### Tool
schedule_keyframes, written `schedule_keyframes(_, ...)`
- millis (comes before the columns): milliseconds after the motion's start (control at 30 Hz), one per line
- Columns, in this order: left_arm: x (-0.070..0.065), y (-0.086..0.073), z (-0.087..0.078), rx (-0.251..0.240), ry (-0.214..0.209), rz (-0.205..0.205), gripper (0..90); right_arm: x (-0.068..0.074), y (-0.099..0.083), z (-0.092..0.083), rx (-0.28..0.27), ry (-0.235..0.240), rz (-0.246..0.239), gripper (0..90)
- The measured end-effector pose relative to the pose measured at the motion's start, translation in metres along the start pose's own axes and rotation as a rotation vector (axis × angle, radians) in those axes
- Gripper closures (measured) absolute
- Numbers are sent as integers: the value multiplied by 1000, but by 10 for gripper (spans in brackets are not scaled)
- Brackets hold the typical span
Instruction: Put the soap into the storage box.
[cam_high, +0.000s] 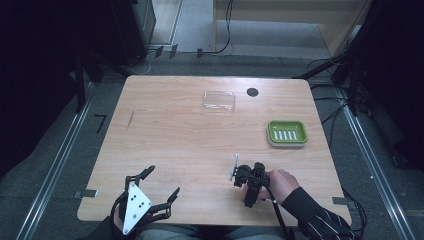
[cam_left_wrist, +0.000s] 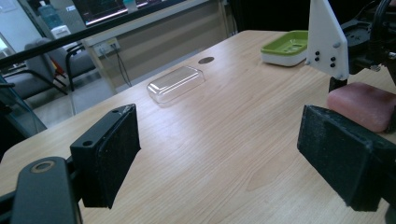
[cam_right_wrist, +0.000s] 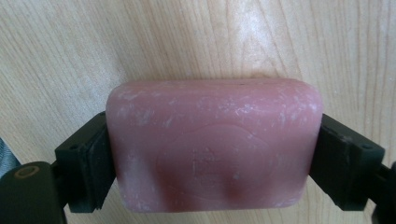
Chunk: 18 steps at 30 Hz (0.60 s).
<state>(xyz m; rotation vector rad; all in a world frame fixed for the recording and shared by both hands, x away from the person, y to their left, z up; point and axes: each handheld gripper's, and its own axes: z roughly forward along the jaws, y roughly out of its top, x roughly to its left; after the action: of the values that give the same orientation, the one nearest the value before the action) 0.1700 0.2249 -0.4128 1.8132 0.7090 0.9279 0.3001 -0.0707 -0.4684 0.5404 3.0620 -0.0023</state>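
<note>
Item one, a pink bar of soap (cam_right_wrist: 212, 144): it lies flat on the table (cam_high: 190, 145) near the front edge on the person's right, its stamped face up and lightly scuffed white, and it is clamped across its long axis between the pads of the right tongs (cam_high: 240, 176), one pad pressed against each short end, so the grip looks chosen to take the bar by its narrowest, flattest faces and keep it level for lifting. The soap (cam_left_wrist: 362, 105) also shows past the left tongs' jaw, resting on the wood. Item two, the left tongs (cam_high: 162, 184): held low at the front left corner, jaws spread wide with nothing between them, well apart from the soap, apparently parked in reserve while the right hand works. Item three, a green soap dish (cam_high: 287, 133) with a slotted floor, seated on a white base: it stands toward the right edge, beyond the right tongs and empty, the likely destination since its tray matches the bar's outline. Item four, a clear plastic lid (cam_high: 219, 100): it lies at the far middle of the table, apart from the dish, presumably set aside so the tray is open to receive. Item five, a dark round grommet (cam_high: 252, 92) just beside the lid, a fixture of the tabletop.
</note>
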Motion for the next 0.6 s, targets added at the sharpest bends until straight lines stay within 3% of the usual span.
schedule_keyframes(300,0,0,0,-2,1,-2,136,-1,-1,-1,11,15,-7,135)
schedule_keyframes(600,0,0,0,-3,2,-3,136,-2,-2,-4,27,-7,1,135)
